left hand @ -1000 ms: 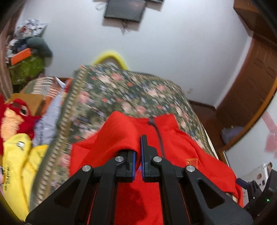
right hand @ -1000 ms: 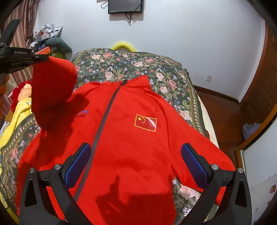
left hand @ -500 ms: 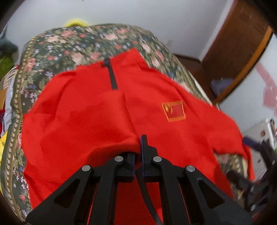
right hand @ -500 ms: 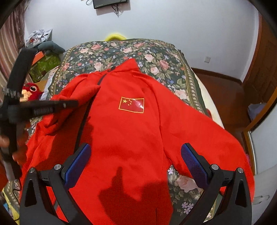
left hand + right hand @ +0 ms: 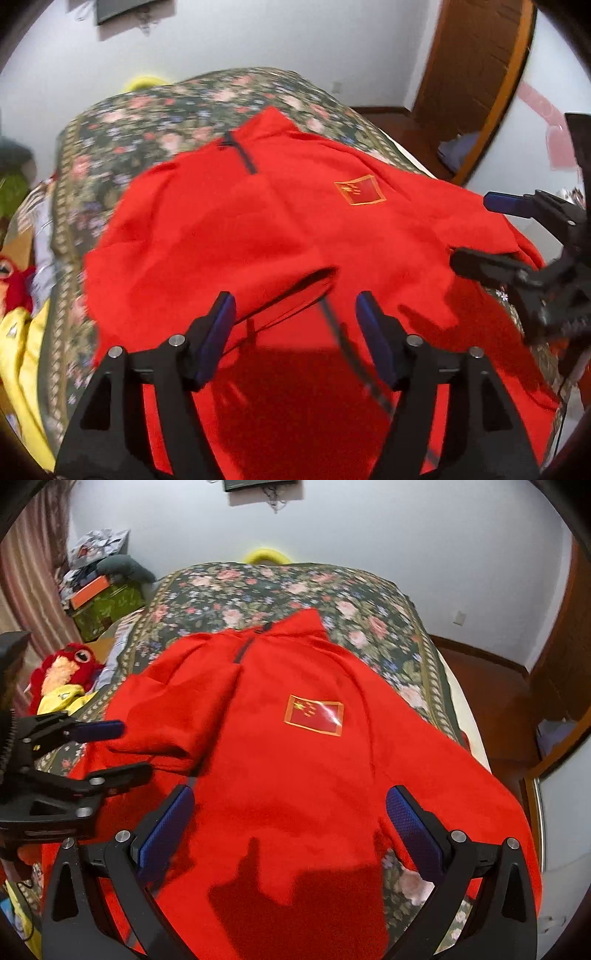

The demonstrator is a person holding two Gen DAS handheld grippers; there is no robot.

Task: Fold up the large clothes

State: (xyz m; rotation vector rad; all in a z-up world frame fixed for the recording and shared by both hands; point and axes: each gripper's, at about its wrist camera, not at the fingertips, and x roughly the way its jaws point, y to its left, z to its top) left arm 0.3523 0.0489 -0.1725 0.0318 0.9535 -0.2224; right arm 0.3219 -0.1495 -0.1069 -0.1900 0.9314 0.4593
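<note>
A red zip jacket with a flag patch lies face up on the floral bed. Its left sleeve is folded across the chest. My left gripper is open and empty just above the sleeve's cuff; it also shows at the left of the right wrist view. My right gripper is open and empty above the jacket's lower front; it also shows at the right of the left wrist view. The right sleeve lies spread toward the bed's right edge.
A red plush toy and a yellow garment lie at the bed's left side. Boxes and clutter stand in the far left corner. A wooden door and floor are to the right.
My left gripper carried the left sleeve across the jacket's chest, then opened and let it go. The sleeve now lies folded on the front. The right gripper stayed open.
</note>
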